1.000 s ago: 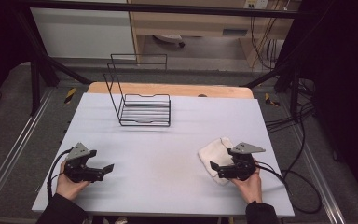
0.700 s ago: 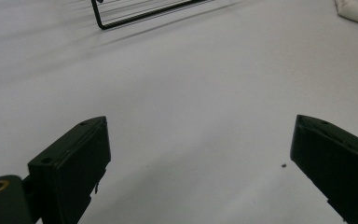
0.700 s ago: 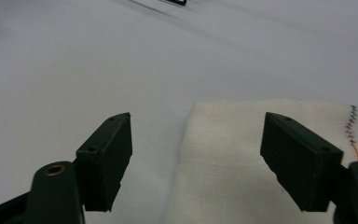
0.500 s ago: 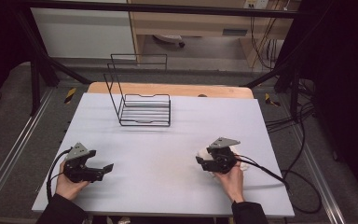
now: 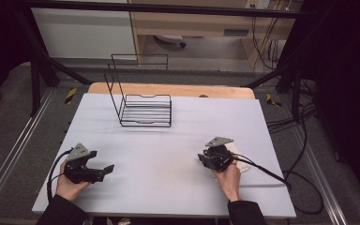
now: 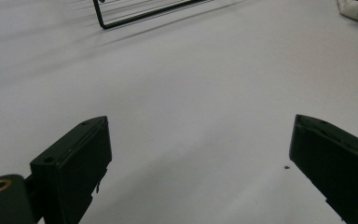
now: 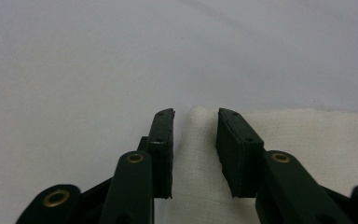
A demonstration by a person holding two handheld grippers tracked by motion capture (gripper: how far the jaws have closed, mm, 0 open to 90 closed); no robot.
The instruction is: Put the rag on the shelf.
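A white cloth [image 5: 241,162] lies on the pale table [image 5: 168,140] at the right. My right gripper [image 5: 202,159] sits low over its left edge. In the right gripper view the jaws stand close together around a raised fold of the cloth [image 7: 307,135], and my right gripper [image 7: 195,116] is shut on that fold. Resting on the table at the left, my left gripper [image 5: 108,168] points to the right. Its jaws are wide apart in the left gripper view, where my left gripper [image 6: 200,154] is open over bare table.
A black wire rack [image 5: 143,110] stands at the back of the table, left of centre; its base edge [image 6: 140,14] appears far off in the left gripper view. Cables trail from both grippers. A wooden strip [image 5: 168,89] runs along the table's far edge.
My right gripper has moved left from the cloth's right side to over it, and its jaws now hold a fold at the left edge. The left gripper has stayed still.
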